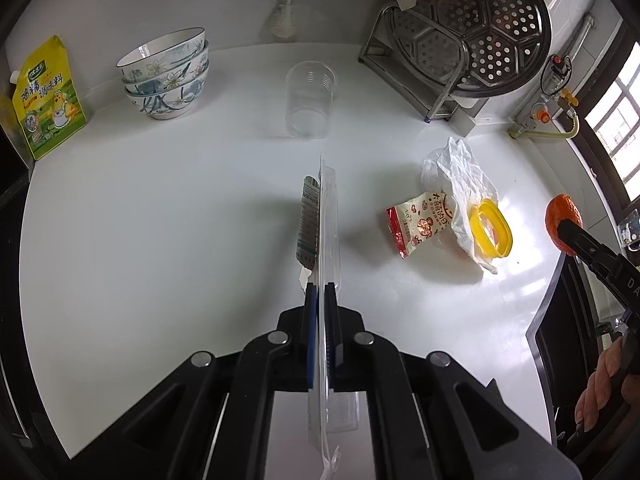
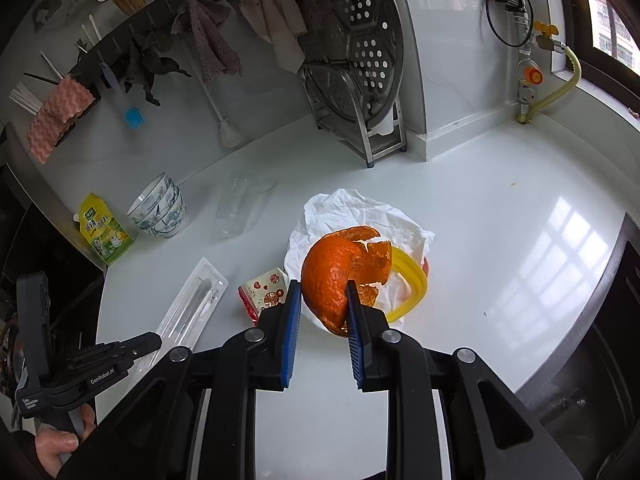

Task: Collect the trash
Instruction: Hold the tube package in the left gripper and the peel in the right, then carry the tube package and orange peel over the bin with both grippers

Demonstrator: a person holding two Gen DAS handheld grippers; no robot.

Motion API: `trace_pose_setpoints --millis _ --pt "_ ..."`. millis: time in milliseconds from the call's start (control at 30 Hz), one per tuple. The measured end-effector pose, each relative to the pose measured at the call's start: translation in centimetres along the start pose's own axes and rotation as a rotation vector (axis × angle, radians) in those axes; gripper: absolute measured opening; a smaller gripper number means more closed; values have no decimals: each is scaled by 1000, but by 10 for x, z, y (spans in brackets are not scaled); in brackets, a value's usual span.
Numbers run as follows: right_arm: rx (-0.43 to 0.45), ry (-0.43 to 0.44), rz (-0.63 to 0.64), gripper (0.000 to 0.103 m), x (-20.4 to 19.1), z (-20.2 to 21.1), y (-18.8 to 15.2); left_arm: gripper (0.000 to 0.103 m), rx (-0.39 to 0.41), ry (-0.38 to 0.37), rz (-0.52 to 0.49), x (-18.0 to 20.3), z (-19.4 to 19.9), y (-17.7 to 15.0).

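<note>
- The left gripper (image 1: 319, 292) is clamped on a clear plastic package (image 1: 326, 216), held edge-up above the counter (image 1: 160, 220).
- The right gripper (image 2: 319, 294) pinches an orange peel (image 2: 340, 264) — lifted over the pile.
- Left to collect, I judge: the white bag (image 1: 460, 176), snack wrapper (image 1: 418, 224), yellow ring (image 1: 490, 232) and plastic cup (image 1: 310, 98); no bin shows.

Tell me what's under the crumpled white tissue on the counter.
A yellow plastic ring pokes out from under the crumpled white tissue, with a clear plastic bag beneath and something reddish barely showing. The rest is covered, so I can't identify it.
</note>
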State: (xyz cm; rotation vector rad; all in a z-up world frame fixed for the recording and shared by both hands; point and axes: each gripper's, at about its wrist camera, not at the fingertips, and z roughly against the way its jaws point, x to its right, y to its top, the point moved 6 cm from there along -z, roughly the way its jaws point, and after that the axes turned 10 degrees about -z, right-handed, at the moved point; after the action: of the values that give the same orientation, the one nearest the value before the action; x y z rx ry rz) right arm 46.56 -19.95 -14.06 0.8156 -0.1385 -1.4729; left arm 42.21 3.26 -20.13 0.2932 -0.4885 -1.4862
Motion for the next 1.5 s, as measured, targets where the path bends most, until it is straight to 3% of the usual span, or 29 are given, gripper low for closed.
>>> trace_pose_setpoints --millis 267,400,633,900,1133,1333,1500 --pt "63 -49 -75 21 6 30 -22 4 47 -40 -138 22 21 1" --pt "84 -66 -129 21 10 48 -49 4 76 -62 -228 37 37 -6" --pt "68 -92 -168 21 24 80 -103 4 89 -113 -291 69 64 -39" --pt "54 -71 -156 21 46 126 -174 4 97 -157 -286 112 93 -109" --pt "-16 -81 -181 21 81 135 -258 4 54 -205 -297 147 103 -186" --pt "-74 -90 -251 21 106 122 -330 4 -3 -236 -361 172 82 -238" --pt "-104 -115 -296 21 131 86 -386 4 -58 -274 -422 183 33 -280"
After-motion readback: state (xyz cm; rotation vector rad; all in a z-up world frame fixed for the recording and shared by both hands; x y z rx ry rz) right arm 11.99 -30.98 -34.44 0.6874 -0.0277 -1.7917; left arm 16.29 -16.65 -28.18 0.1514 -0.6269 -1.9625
